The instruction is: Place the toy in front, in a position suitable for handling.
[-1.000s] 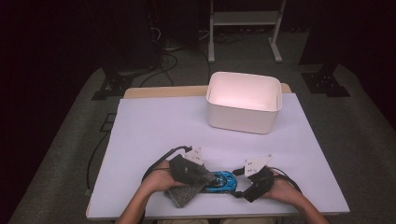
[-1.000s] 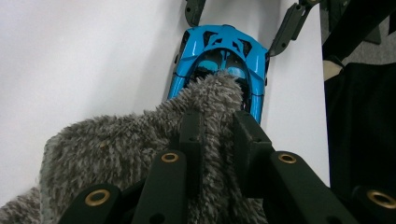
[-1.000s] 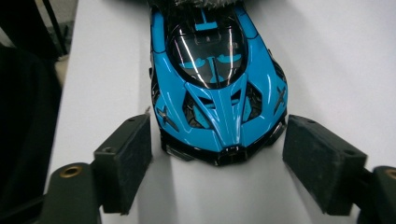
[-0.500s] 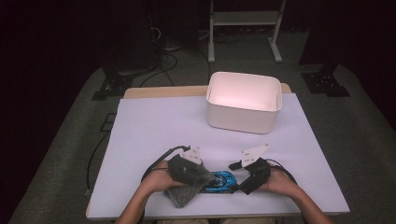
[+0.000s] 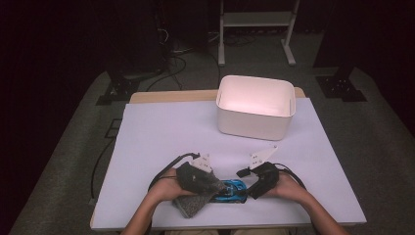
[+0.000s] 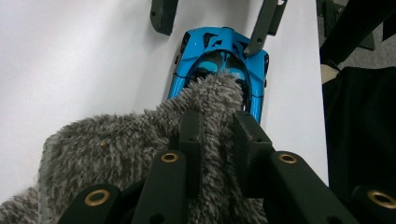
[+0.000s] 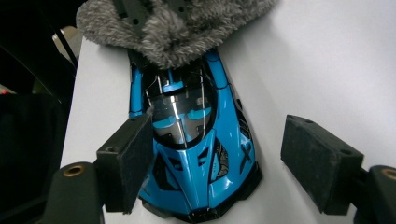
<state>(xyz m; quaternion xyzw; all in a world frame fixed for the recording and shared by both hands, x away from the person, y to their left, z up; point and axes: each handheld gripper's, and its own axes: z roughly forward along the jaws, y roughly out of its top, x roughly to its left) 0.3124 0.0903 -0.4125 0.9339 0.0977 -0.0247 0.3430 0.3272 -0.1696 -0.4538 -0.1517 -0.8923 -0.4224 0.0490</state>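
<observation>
The left hand-held gripper [image 6: 215, 133] pinches the grey cloth [image 6: 126, 154] on the blue toy car [image 7: 196, 154]; the right hand-held gripper [image 7: 215, 163], at three o'clock, straddles it wide and unclamped. Wiping could shove the car off the counter [image 5: 161, 127].

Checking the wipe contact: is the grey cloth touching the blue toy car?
Touching. In the left gripper view the grey cloth, pinched by the left gripper, lies pressed onto the blue toy car.

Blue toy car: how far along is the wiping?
In hand: the left gripper, shut on the fluffy grey cloth, presses it onto the glossy blue toy car. The right gripper straddles the car's uncovered end, jaws open. Nothing looks finished; the white plastic bin looks empty.
</observation>
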